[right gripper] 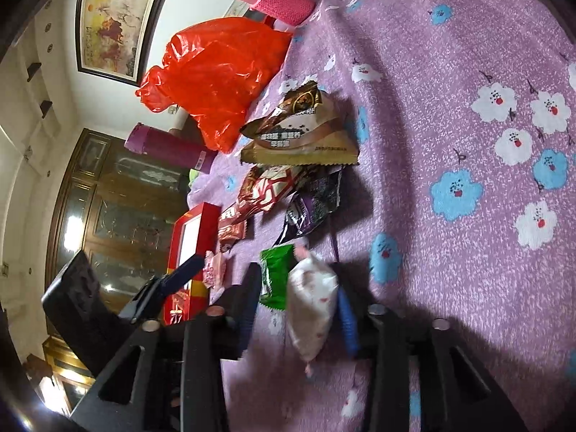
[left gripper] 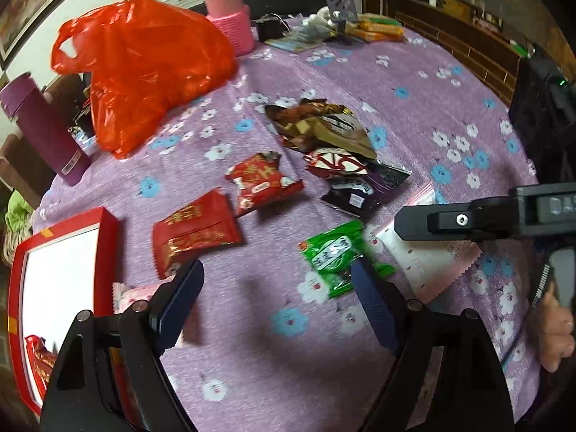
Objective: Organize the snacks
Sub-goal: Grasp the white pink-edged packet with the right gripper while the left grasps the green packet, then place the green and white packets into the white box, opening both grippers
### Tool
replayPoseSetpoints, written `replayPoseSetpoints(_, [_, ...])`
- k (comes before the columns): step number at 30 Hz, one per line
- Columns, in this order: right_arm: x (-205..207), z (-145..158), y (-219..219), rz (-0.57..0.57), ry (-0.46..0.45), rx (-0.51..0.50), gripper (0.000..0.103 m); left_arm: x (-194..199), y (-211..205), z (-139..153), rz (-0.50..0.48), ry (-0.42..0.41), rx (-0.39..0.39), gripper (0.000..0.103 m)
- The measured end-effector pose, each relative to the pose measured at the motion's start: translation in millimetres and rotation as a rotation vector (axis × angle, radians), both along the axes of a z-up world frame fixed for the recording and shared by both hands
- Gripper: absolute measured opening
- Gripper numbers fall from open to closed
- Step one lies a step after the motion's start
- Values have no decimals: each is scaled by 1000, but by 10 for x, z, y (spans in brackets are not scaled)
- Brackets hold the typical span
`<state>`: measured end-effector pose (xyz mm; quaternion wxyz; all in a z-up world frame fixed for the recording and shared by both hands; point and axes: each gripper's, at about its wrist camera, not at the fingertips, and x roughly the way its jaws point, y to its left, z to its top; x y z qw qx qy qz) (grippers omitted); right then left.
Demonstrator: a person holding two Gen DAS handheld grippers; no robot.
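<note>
My left claw [left gripper: 277, 298] hangs released over the purple flowered worktop cloth [left gripper: 414, 82]. My right claw [right gripper: 298, 309] is spread around the white-and-pink snack pouch [right gripper: 311, 309], low in centre frame. The red-rimmed white box [left gripper: 108, 237] sits at lower left.

A purple floral cloth [left gripper: 324, 72] covers the counter. At its far-left edge lies a crumpled red plastic bag [left gripper: 144, 68], a dark purple flask [left gripper: 43, 126] just beside it at the left edge. Behind the bag stands a pink bottle [left gripper: 230, 18] in a knitted sleeve — small clutter [left gripper: 324, 25] along the far edge. A framed painting [right gripper: 115, 21] hangs on the wall.
</note>
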<state>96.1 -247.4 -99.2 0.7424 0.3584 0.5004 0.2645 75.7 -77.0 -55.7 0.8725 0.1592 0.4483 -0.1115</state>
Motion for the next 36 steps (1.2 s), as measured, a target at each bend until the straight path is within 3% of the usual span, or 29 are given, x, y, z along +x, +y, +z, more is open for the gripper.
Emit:
replayPoseSetpoints(5, [-48,28,-64,3,4,-28,47,92,-76,-31,18,12,-22,84])
replayPoseSetpoints(13, [-97,48,31,49,-32,-134,24,149,-246,-161,-14,28,-5,84])
replayPoseSetpoints(14, [-95,41,54,58,-29,-136,21,148,-245,-167,-13,19,-6,82])
replayPoseSetpoints(18, [-103,43,81,60,-36,-142,20,164,-205,-190,-39,33,-77,40])
replayPoseSetpoints(20, [-105,47,82,58,-36,-136,20,158,-213,-188,-49,30,-78,37])
replayPoseSetpoints(23, [-100,32,74,55,-29,-118,20,100,-247,-184,-72,-1,-51,17])
replayPoseSetpoints(30, [-111,29,78,63,-42,-113,20,26,-30,-132,-55,-9,-112,16])
replayPoseSetpoints(36, [-130,38,297,149,-61,-65,20,-238,280,62,-22,-85,-98,16])
